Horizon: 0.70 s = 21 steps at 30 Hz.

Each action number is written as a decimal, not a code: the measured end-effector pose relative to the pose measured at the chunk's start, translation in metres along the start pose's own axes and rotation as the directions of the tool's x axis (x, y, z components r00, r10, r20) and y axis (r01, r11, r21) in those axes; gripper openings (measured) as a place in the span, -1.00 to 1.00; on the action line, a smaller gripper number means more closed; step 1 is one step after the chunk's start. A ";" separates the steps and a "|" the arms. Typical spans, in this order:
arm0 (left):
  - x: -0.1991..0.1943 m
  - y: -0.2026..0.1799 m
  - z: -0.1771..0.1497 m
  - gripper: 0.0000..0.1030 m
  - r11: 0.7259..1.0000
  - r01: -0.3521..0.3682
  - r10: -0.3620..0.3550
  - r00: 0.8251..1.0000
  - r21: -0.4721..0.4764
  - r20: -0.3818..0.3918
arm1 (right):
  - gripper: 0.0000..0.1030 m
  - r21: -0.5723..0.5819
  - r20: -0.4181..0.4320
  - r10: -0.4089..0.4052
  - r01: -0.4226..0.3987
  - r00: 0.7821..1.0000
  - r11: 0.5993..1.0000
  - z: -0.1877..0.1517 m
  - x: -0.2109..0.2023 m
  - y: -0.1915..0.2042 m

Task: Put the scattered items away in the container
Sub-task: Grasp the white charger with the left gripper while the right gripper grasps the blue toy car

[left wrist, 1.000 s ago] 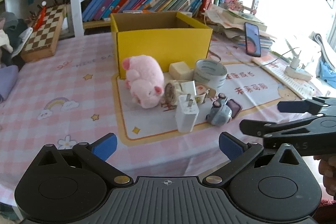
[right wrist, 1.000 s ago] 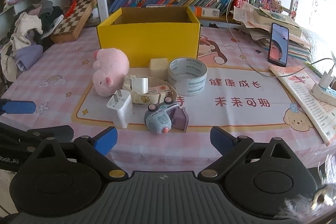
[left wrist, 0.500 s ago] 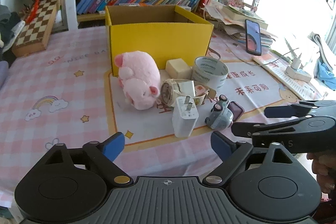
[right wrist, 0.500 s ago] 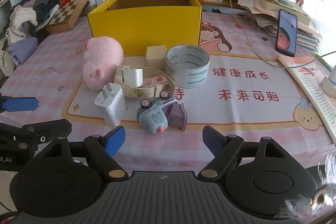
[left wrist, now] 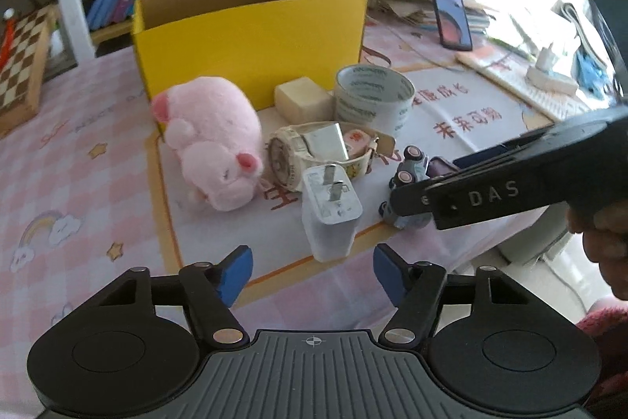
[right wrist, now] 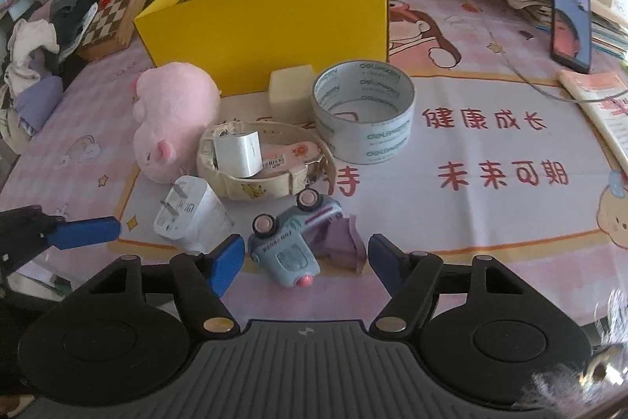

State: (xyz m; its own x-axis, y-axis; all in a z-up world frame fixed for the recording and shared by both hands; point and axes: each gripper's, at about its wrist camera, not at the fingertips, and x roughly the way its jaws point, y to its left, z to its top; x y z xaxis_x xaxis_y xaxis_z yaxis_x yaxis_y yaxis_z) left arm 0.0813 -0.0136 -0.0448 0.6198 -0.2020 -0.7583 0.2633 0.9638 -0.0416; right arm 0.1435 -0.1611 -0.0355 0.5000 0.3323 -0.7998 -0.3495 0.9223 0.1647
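Right wrist view, from biggest to smallest: the yellow box (right wrist: 271, 22) stands open-topped at the back of the mat, and every loose item lies on the near side of it. The tape roll (right wrist: 363, 112) sits just in front of its right corner. The toy car (right wrist: 292, 242) lies tipped on its side, long axis slanting up and to the right, directly ahead of the right gripper (right wrist: 300, 262), whose jaws are closing with the car's nose between the 2 blue tips, not yet pressed. The white charger (left wrist: 331, 218) stands just ahead of the left gripper (left wrist: 312, 273), prongs up; those jaws are closing too and grip nothing. So each claw likely takes the item nearest it, 2 items at once.
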 end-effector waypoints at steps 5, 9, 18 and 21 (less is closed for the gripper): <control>0.015 -0.005 0.006 0.09 0.999 -0.002 0.002 1.000 0.042 0.001 | 0.34 -0.022 -0.040 0.008 -0.009 0.999 1.000 0.006 0.012 0.001; 0.023 -0.009 0.010 -0.02 0.997 -0.004 0.003 1.000 0.074 0.009 | 0.34 -0.041 -0.058 0.011 -0.013 0.998 0.999 0.009 0.017 0.000; 0.030 -0.005 0.013 -0.41 0.998 0.010 -0.010 1.000 0.061 0.007 | -0.01 -0.039 -0.071 0.011 -0.014 0.997 0.999 0.011 0.020 -0.006; 0.028 -0.002 0.013 -0.47 0.999 0.008 -0.009 1.000 0.047 0.007 | -0.02 -0.028 -0.064 0.002 -0.004 0.998 1.000 0.011 0.018 -0.009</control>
State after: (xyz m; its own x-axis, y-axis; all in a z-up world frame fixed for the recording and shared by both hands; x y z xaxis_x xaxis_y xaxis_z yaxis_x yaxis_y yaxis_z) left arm 0.1080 -0.0236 -0.0575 0.6224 -0.2115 -0.7536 0.3032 0.9528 -0.0170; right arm 0.1639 -0.1613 -0.0453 0.4472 0.3213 -0.8348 -0.3737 0.9150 0.1520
